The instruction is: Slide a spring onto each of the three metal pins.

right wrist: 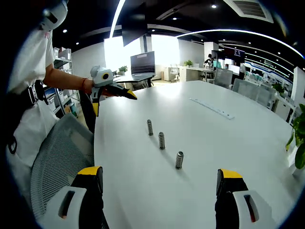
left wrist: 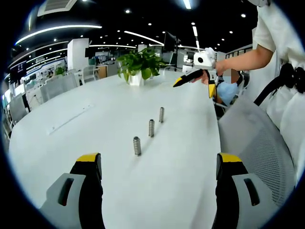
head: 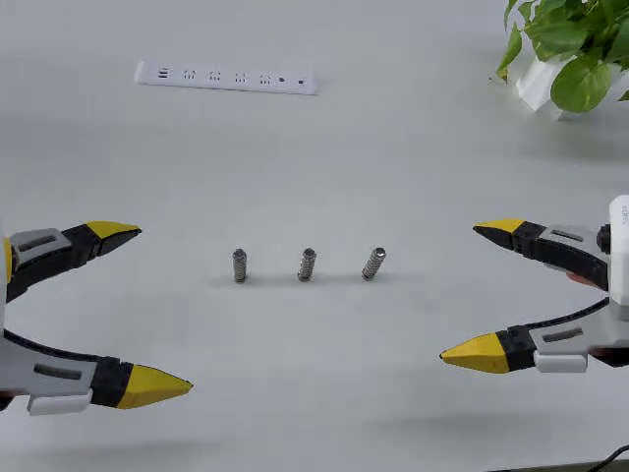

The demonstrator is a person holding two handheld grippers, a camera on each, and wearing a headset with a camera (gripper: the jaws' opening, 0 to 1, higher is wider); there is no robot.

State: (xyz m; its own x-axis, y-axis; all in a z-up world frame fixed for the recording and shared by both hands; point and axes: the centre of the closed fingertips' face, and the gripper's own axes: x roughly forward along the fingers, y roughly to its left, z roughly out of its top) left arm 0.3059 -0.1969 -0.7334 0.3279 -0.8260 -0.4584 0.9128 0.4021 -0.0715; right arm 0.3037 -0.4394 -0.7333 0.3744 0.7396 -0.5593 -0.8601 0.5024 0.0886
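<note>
Springs [head: 308, 264]: where do you have them? (desk)

Three, upright in a short row in the middle of the table [head: 393, 157], between my two tools and well apart from both. Each already looks sleeved over its pin, with coils from the tabletop up to a darker rounded cap. I can hardly make out the pins under the wire. The leaning spring [head: 373, 263] is on my right; the other two stand straight. (operator)

Jaws? (desk)

Left gripper [head: 162, 309] is spread wide with nothing in it. Right gripper [head: 459, 293] is gaping and empty too. (operator)

How will they handle? (desk)

Light, I'd judge. They're thin bright steel wire, close-wound and ribbed, springy along the length and stiffer across it. The tabletop is smooth matte white, so a nudge could tip a pin or send it skating. If I had to straighten the leaning one, I'd pinch across the coils at about mid-height. I'd do it gently, since a hard squeeze could shoot it out from between the yellow tips. (operator)

Anything nearby? (desk)

A white power strip [head: 226, 78] lies towards the far side, and a leafy plant [head: 575, 49] sits in the far corner. Both are well clear. To my eye, little or nothing is left to do. (operator)
</note>
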